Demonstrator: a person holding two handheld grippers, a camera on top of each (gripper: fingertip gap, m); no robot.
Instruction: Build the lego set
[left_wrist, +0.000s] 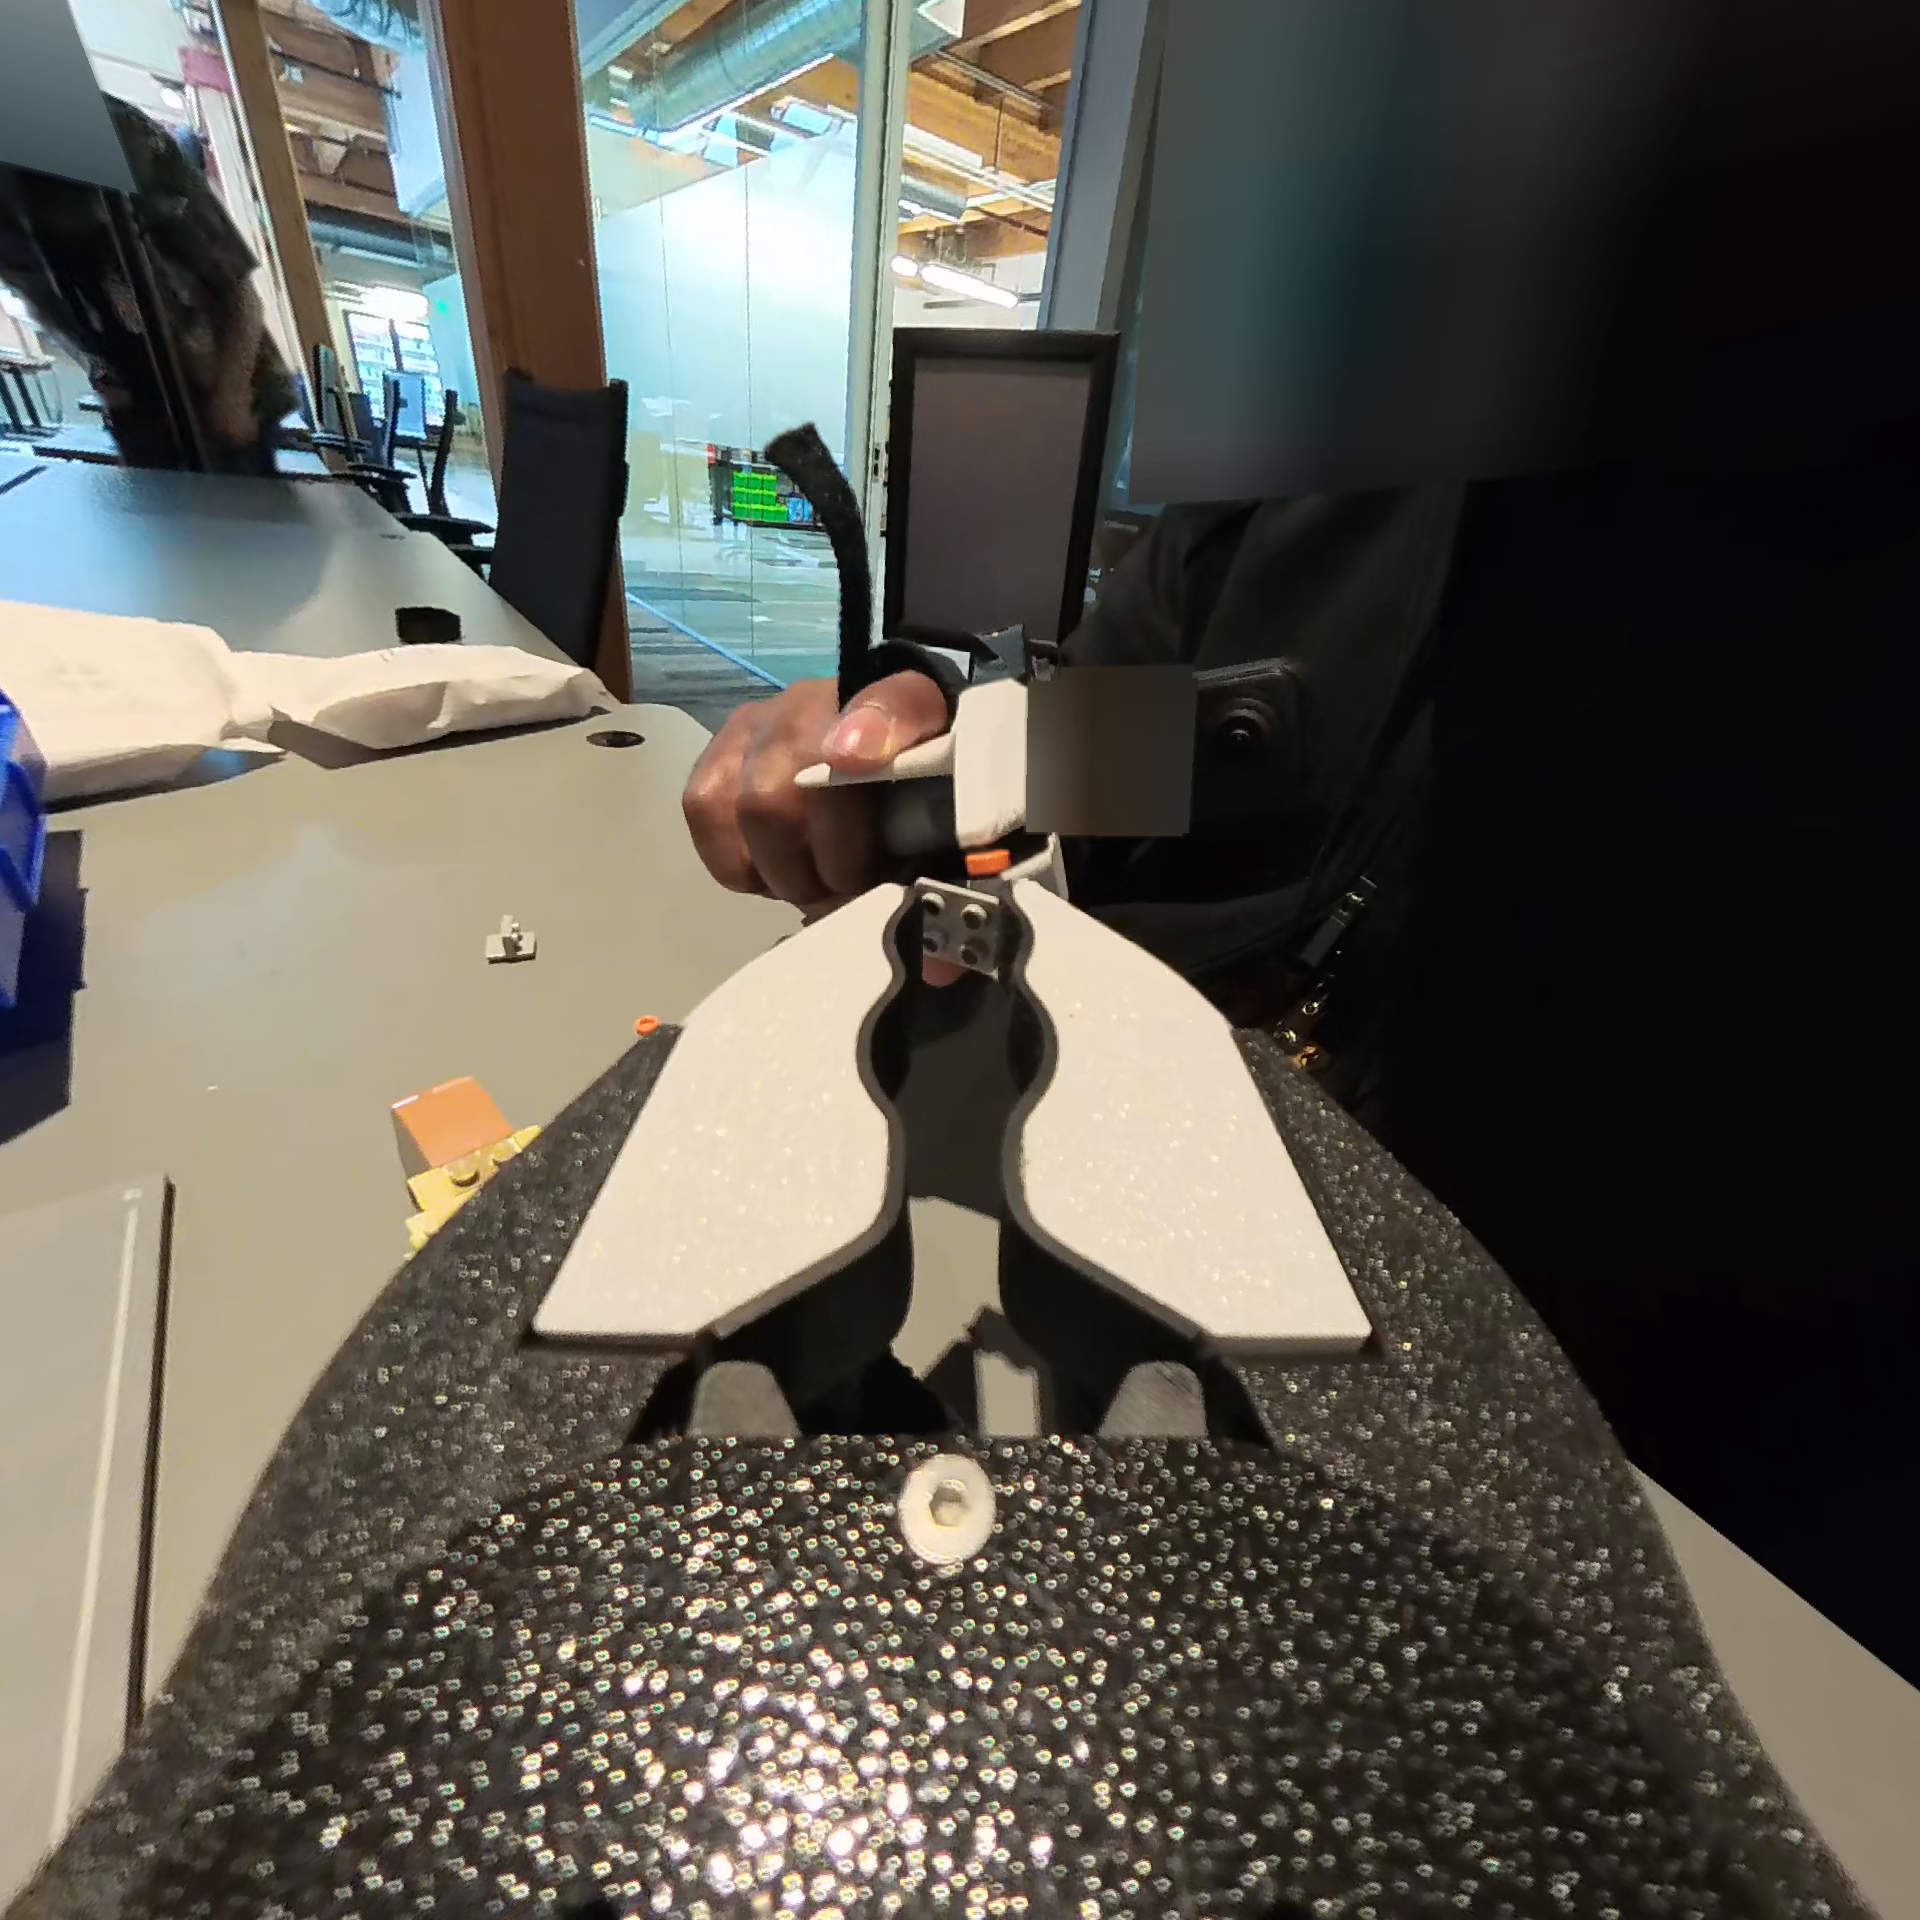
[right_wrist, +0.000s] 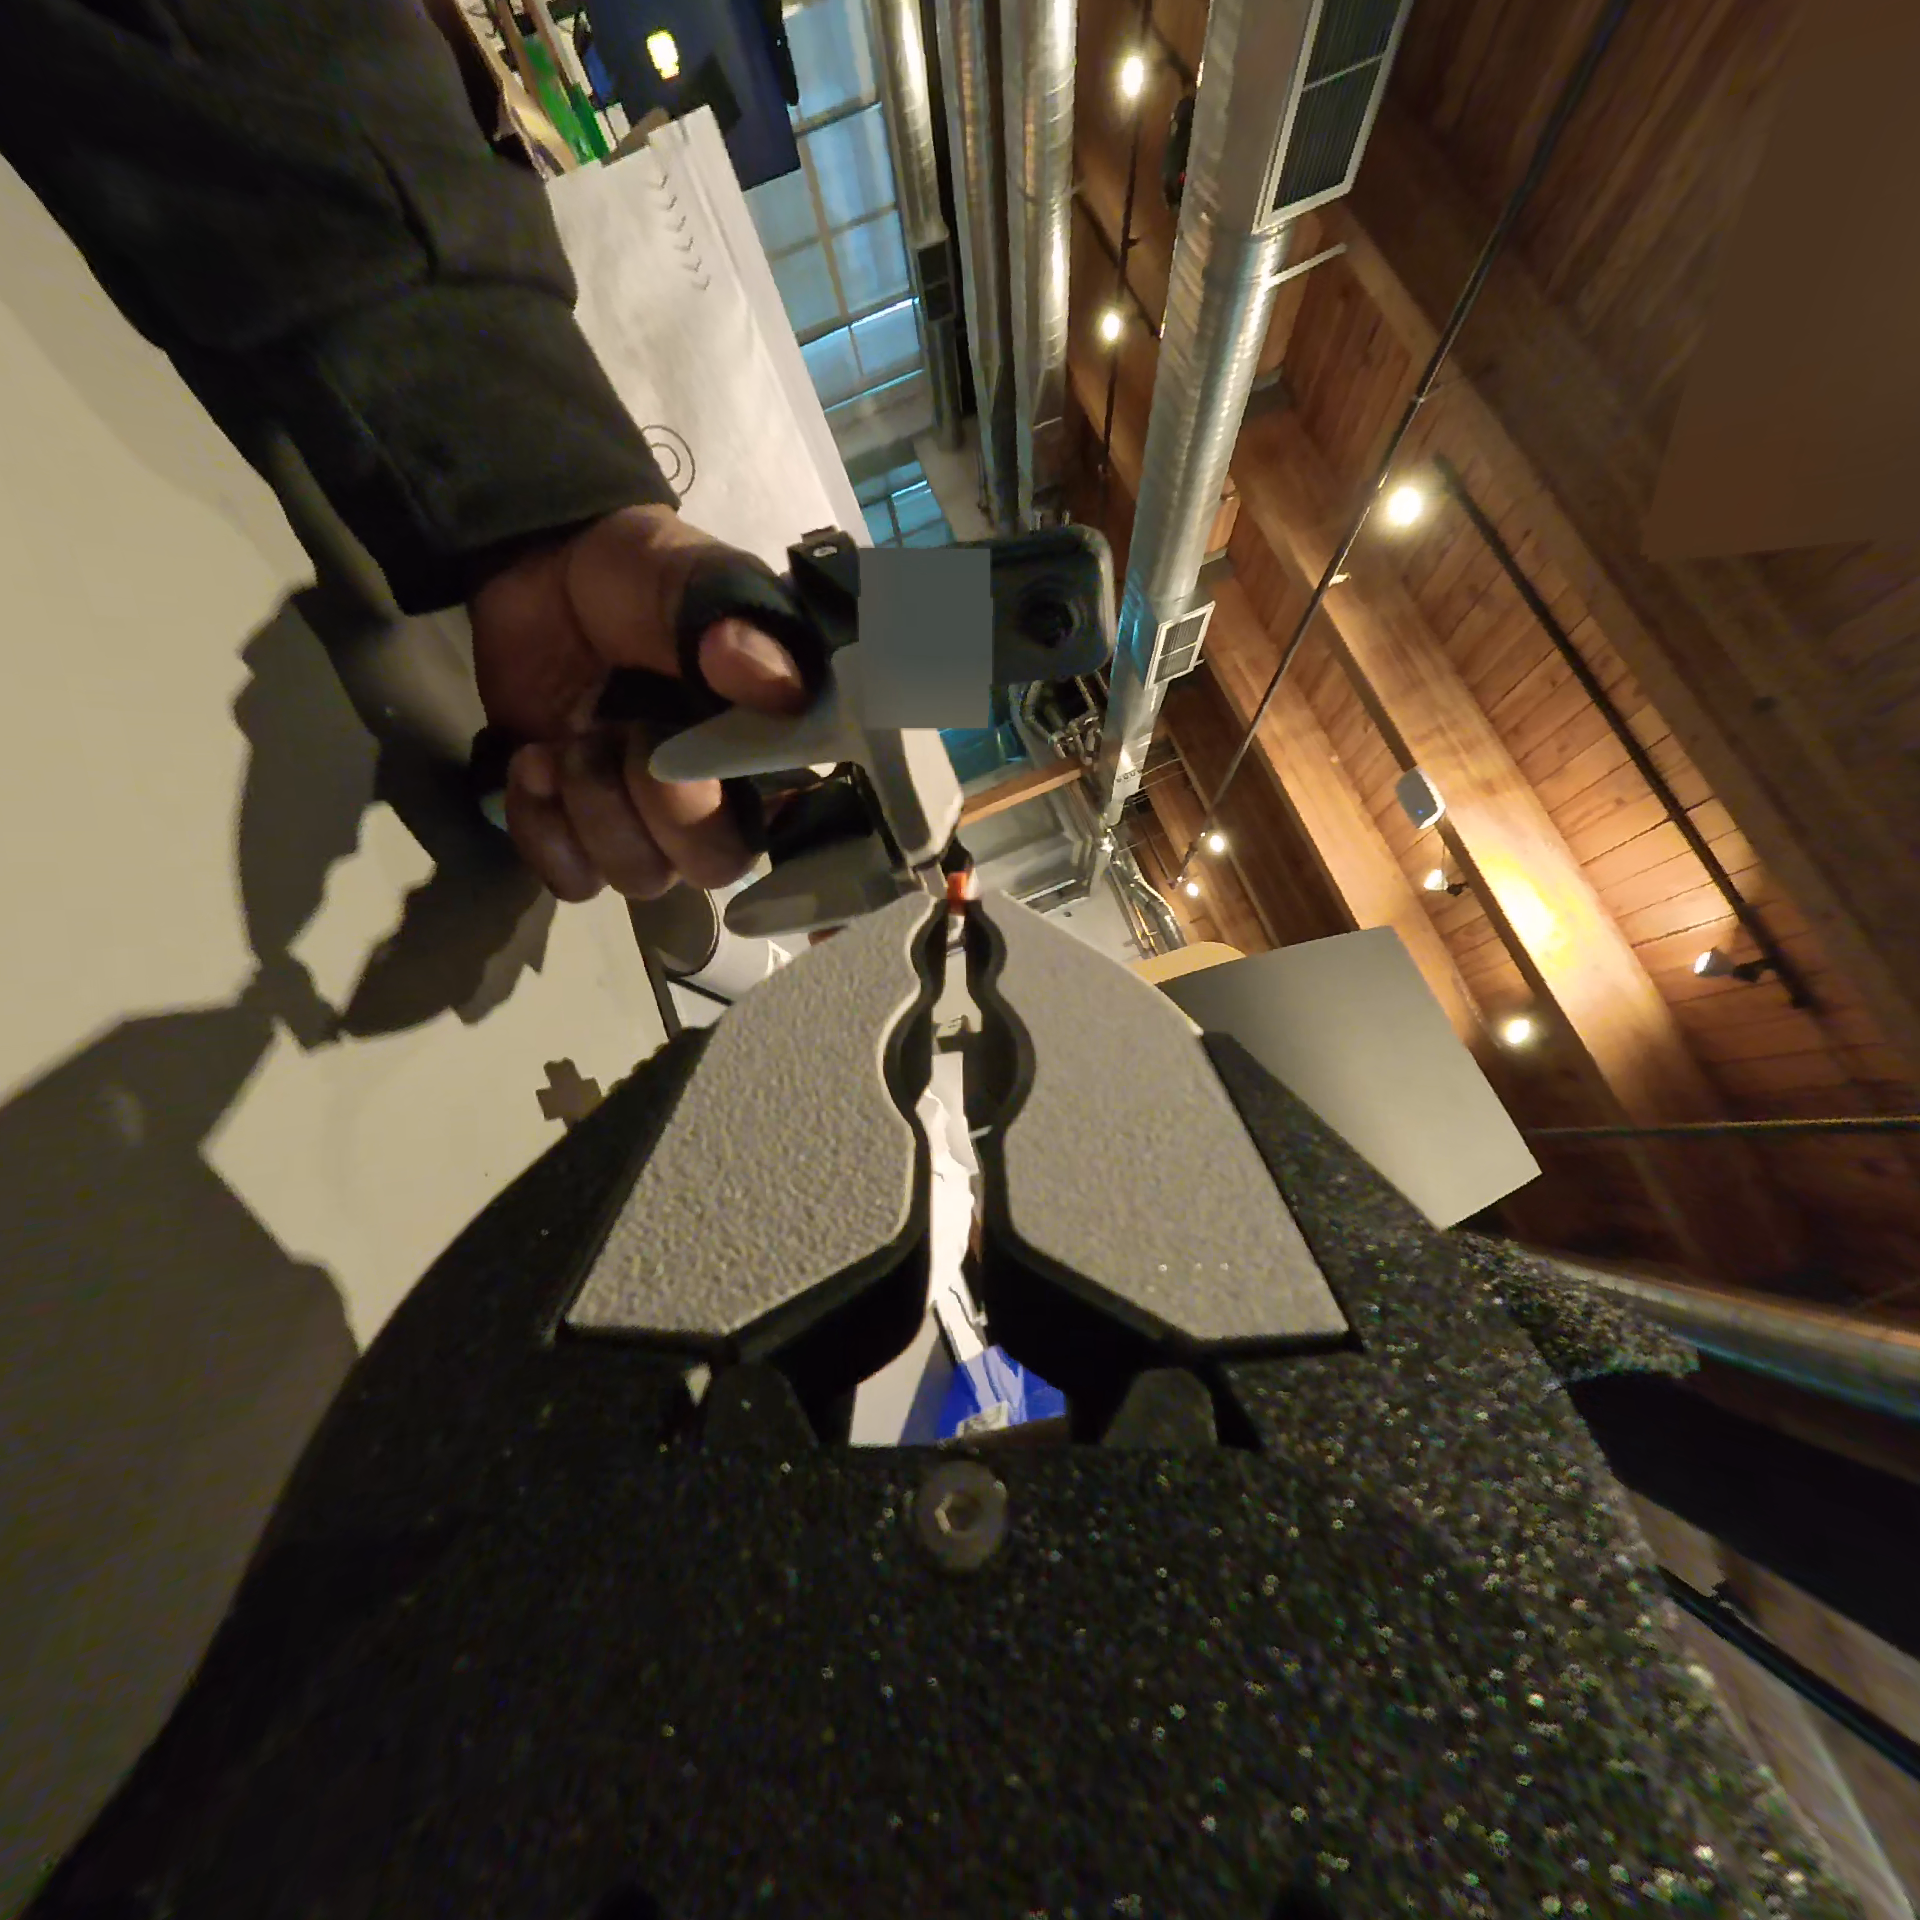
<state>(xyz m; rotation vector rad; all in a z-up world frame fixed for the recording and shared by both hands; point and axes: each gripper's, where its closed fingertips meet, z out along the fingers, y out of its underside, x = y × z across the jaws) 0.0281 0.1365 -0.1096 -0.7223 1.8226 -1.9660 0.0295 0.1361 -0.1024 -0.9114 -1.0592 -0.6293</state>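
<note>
Lego work at this moment is happening in mid-air, not on the table: my left gripper (left_wrist: 961, 940) is pinched narrow on a small grey plate (left_wrist: 958, 932) with 4 studs facing the camera, and my right gripper (right_wrist: 958, 902) is closed down on a tiny orange piece (right_wrist: 960, 886), tip to tip with the other tool. In the left wrist view that orange piece (left_wrist: 987, 861) sits just above the plate's top edge, touching or nearly so; I cannot tell whether it is seated on anything. I judge the step in hand to be mating the orange part to the grey plate. To do it well I would square the orange part over its stud, press along the stud axis and not at a slant, and keep both grips firm so neither part twists out. Below, the grey table (left_wrist: 312, 935) carries loose parts well apart from the grippers: a small grey bracket piece (left_wrist: 511, 940), a tiny orange ring (left_wrist: 646, 1023), and a tan-and-yellow brick cluster (left_wrist: 457, 1143) beside my left tool. White paper bags (left_wrist: 312, 686) lie at the far side. Glass partitions and office chairs stand behind, and the right wrist view tilts up to wooden ceiling boards, silver ducts and warm spotlights.
</note>
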